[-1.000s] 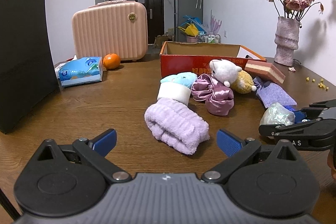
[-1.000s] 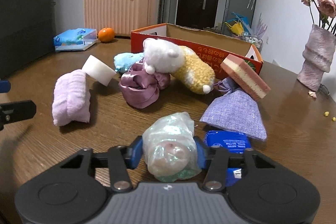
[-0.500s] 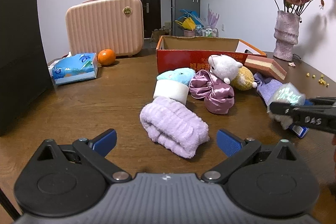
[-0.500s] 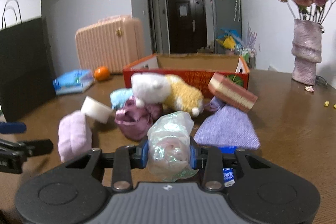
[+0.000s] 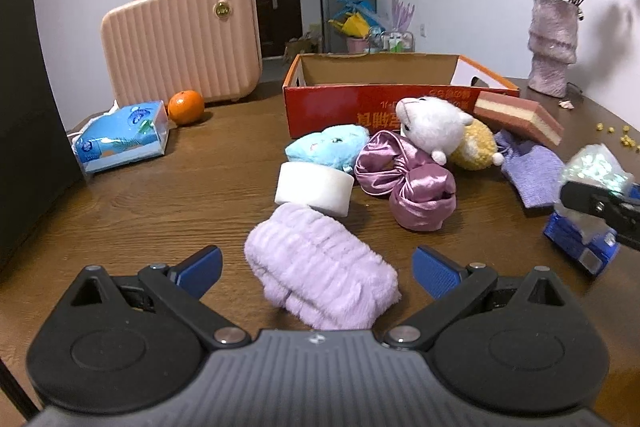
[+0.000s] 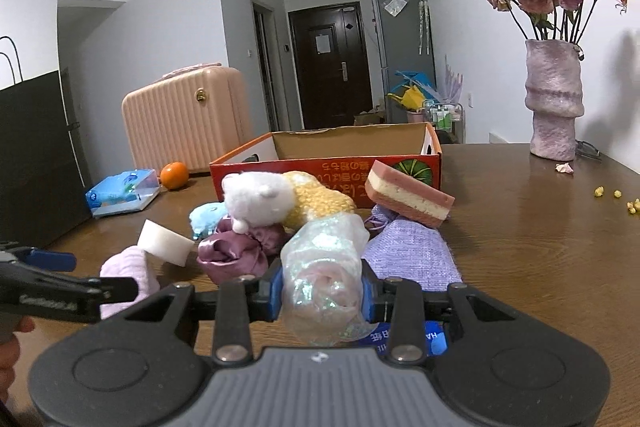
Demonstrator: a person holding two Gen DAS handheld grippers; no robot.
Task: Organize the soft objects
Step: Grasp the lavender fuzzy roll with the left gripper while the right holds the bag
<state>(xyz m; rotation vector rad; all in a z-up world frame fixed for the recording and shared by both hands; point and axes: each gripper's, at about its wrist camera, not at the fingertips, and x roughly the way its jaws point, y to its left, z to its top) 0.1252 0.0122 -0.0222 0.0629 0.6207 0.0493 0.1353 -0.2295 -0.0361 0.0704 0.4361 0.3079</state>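
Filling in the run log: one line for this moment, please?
right gripper: shut on shiny pouch | left gripper: open, around lilac towel | box: empty

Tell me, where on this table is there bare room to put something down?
Bare wood lies between the tissue pack and the white foam block, and right of the layered sponge toward the vase. In front of the red box, soft things crowd together.

An iridescent wrapped bundle (image 6: 322, 275) is sitting squeezed upright between the right tongs' pads (image 6: 275, 291), while a lilac towel roll (image 5: 320, 273) is lying between the left tongs' parted fingers (image 5: 434, 270).
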